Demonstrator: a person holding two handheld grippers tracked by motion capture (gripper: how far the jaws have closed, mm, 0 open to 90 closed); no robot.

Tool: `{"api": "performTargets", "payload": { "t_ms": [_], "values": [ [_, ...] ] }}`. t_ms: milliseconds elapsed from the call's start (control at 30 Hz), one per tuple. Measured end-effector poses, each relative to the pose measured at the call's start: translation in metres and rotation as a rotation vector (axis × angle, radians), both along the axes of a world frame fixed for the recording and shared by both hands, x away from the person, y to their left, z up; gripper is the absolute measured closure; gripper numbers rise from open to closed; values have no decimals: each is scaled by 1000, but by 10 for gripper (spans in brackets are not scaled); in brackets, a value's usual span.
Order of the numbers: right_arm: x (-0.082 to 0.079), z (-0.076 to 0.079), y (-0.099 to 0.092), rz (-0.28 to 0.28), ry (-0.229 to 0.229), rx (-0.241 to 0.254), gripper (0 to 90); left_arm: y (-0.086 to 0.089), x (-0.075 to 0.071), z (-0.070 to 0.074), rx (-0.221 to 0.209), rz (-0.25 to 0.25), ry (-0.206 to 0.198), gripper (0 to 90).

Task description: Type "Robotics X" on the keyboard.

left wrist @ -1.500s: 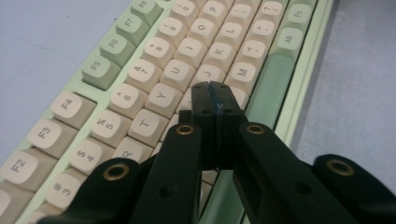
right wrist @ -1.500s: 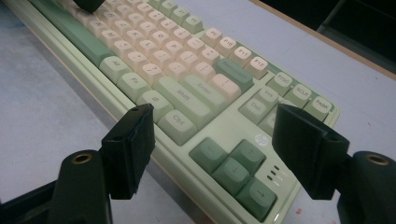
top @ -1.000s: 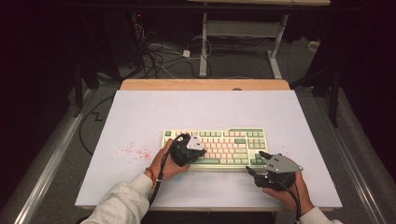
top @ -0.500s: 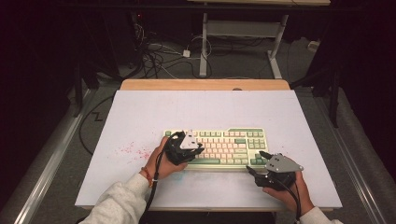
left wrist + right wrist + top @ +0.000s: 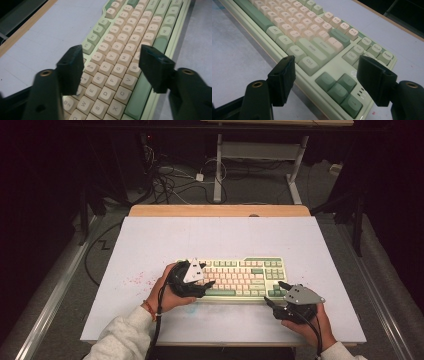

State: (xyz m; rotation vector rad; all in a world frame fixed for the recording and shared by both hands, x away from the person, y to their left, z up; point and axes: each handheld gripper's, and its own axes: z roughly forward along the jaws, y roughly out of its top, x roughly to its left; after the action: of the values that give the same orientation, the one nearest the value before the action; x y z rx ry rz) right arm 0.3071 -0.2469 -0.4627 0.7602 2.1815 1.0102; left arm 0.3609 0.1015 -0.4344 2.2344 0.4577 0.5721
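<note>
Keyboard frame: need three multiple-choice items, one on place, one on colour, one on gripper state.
1. Where is the keyboard on the table?
A. near edge, between both grippers
B. far left corner
C. off the table

2. What colour are the arrow keys?
A. red
B. dark green
C. white

3. How do the left gripper jaws stand?
A. shut on a keycap
B. open above the letter keys
C. shut on a cable

Answers: 1 A, it lies between the left gripper and the right gripper. 2 B, dark green beside pale keys. 3 B, jaws just opened, apart, nothing between.
</note>
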Motion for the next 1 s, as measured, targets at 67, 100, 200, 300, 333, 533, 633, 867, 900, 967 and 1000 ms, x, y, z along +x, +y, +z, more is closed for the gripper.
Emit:
{"api": "performTargets", "payload": {
  "t_ms": [67, 100, 200, 300, 333, 533, 633, 867, 900, 967, 1000],
  "values": [
    [0, 0, 0, 0, 0, -2, 317, 5, -1, 1, -11, 10, -7, 256],
    [0, 0, 0, 1, 0, -1, 318, 7, -2, 1, -17, 18, -13, 239],
    [0, 0, 0, -1, 1, 0, 317, 15, -4, 2, -33, 36, -29, 208],
    [1, 0, 0, -3, 2, 2, 317, 23, -7, 3, -46, 46, -46, 187],
    [1, 0, -1, -3, 3, 3, 317, 26, -8, 3, -42, 51, -54, 186],
    [1, 2, -2, -9, -4, 13, 316, 42, -16, -1, -9, 98, -90, 185],
    [1, 3, -3, -14, -9, 16, 316, 51, -20, -5, -5, 121, -90, 185],
    [5, 7, -4, -4, 47, 102, 333, 73, -23, -17, -33, 171, -43, 185],
    [6, 7, -3, -5, 47, 104, 340, 75, -24, -18, -32, 176, -36, 184],
    [7, 9, -2, -9, 47, 102, 349, 80, -26, -21, -31, 187, -29, 182],
    [8, 10, -2, -7, 44, 101, 369, 83, -27, -21, -33, 192, -22, 182]
  ]
}}
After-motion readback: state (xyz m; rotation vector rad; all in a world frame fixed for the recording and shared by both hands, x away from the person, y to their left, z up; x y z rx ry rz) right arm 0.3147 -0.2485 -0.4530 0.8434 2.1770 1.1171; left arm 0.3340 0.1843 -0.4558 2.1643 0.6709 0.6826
